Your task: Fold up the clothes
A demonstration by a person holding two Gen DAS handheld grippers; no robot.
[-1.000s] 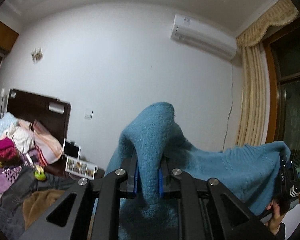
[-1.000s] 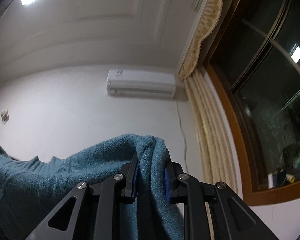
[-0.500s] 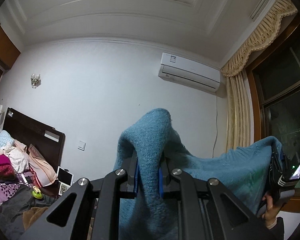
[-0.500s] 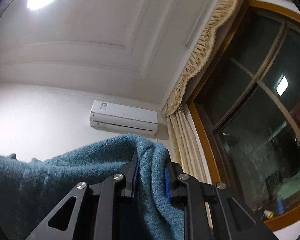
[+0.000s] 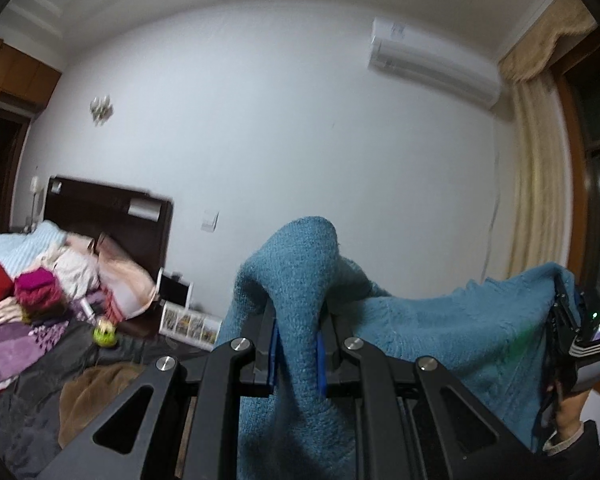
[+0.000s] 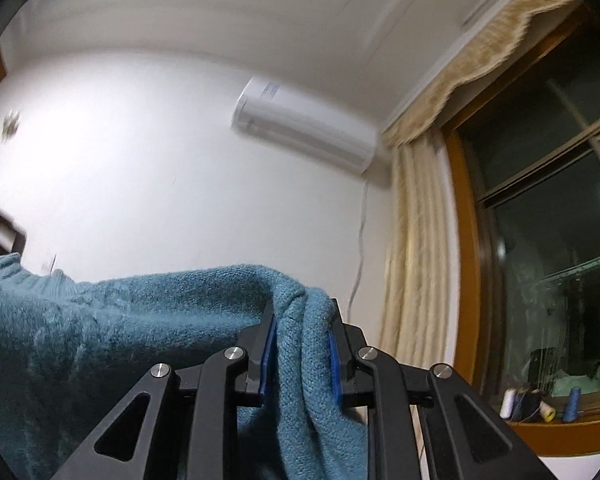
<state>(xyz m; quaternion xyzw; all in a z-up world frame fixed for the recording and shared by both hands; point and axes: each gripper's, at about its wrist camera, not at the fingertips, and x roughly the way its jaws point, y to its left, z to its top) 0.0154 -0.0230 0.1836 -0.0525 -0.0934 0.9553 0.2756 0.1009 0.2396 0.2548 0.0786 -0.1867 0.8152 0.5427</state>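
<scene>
**Knit held aloft at two corners; lay-down pending**

Step in hand, judged: spreading the garment in the air ahead of a fold. The left tongs (image 5: 296,354) pinch a bunched corner of the teal fuzzy knitted garment (image 5: 440,332), which rises in a hump above the pads at lower centre. The right tongs (image 6: 302,354), also seen at right edge of left view, pinch the opposite corner.

Garment location: off any surface, hanging between the tongs. Top edge sags slightly mid-span; rest drops below frame, unseen.

Long axis: roughly horizontal, left to right across frame, tongs to tongs.

Next move calls for: equal tension, level corners, lowering onto the cluttered bed (image 5: 16,364) at lower left or another flat surface.
</scene>
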